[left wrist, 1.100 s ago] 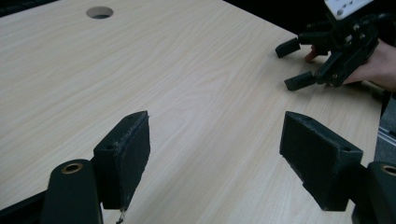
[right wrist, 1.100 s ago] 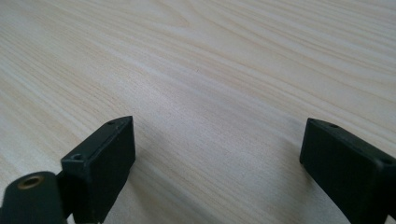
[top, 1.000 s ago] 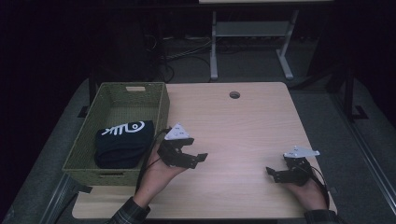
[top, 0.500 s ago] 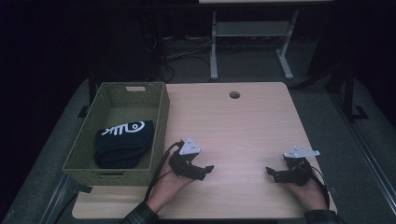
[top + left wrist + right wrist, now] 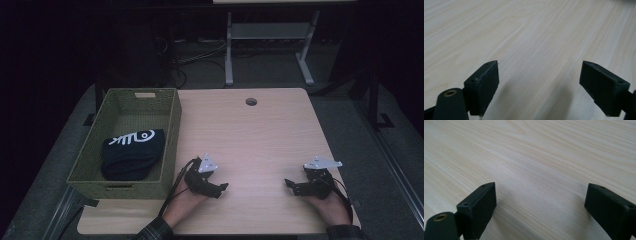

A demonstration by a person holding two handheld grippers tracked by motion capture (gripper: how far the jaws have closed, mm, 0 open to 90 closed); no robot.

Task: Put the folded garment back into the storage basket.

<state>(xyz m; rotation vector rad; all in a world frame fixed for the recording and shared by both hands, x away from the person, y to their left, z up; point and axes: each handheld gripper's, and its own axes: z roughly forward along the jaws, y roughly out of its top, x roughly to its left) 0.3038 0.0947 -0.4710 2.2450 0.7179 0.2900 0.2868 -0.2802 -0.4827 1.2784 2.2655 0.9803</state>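
The folded black cloth [image 5: 131,159] with a white print lies inside the green woven basket [image 5: 170,134], which stands on the table [image 5: 260,135] at about nine o'clock from the table's middle. The cloth sits toward the near end of the basket, flat on the bottom, touched by neither claw.

The left gripper [image 5: 214,187] rests low over the bare wood at about seven o'clock, just beside the basket's near right corner but apart from it. In the left gripper view its jaws stand spread wide with only wood grain between them [image 5: 539,82]. The right gripper [image 5: 295,187] sits at about five o'clock, well apart from the left one and from the basket; in the right gripper view [image 5: 540,205] its jaws are likewise spread and hold nothing.

Judging by how things lie, the work looks done or very nearly so: the cloth is in the basket, both claws are empty, and both hands rest near the person's edge of the table. Nothing else lies on the wood that would call for packing. If anything is left, it is only to bring the hands to rest
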